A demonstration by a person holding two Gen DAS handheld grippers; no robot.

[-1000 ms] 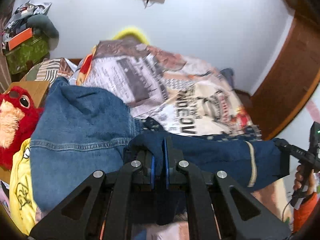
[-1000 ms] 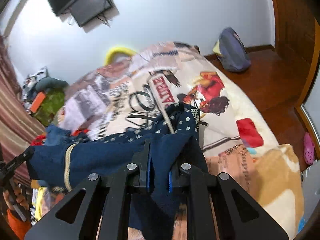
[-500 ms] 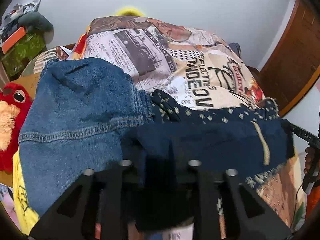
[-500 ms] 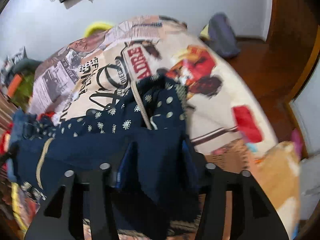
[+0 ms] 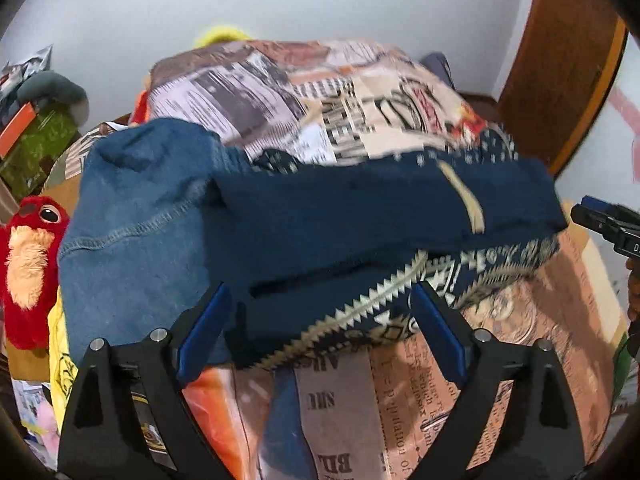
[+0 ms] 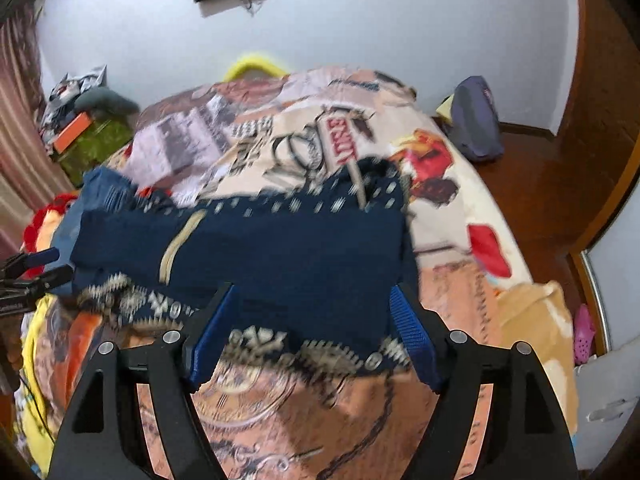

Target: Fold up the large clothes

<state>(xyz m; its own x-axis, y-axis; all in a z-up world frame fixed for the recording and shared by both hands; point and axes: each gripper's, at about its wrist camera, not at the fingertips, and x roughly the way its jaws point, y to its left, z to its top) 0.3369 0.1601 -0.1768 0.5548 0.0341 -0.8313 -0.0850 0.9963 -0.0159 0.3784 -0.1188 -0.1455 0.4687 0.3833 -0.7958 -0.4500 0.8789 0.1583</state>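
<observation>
Navy cloth (image 5: pixel 360 216) with a cream stripe and a patterned cream-and-navy border lies folded across the bed (image 5: pixel 360 92), spread from side to side over the printed bedspread (image 6: pixel 280 140). Its dotted part shows along the far edge in both views, though motion blur smears the pattern.

The left gripper (image 5: pixel 320 320) has its jaws spread wide, holding nothing; the near border of the garment sits between the blue fingers (image 5: pixel 204 332), and whether it touches them cannot be told. The right gripper (image 6: pixel 308 328) likewise has its jaws spread apart and empty, with the garment's near edge lying between and just beyond its blue fingers (image 6: pixel 412 336).

In the left wrist view, the tip of the right gripper shows at the right edge, just beside the garment's end. In the right wrist view, the left gripper's blue tips show at the left edge, near the garment's other end.

A denim garment (image 5: pixel 132 216) lies against the navy one on its left side. Beside it sits a red plush toy (image 5: pixel 32 268), with yellow fabric (image 5: pixel 60 360) below. A dark bag (image 6: pixel 476 124) rests on the wooden floor (image 6: pixel 532 184) past the bed.
</observation>
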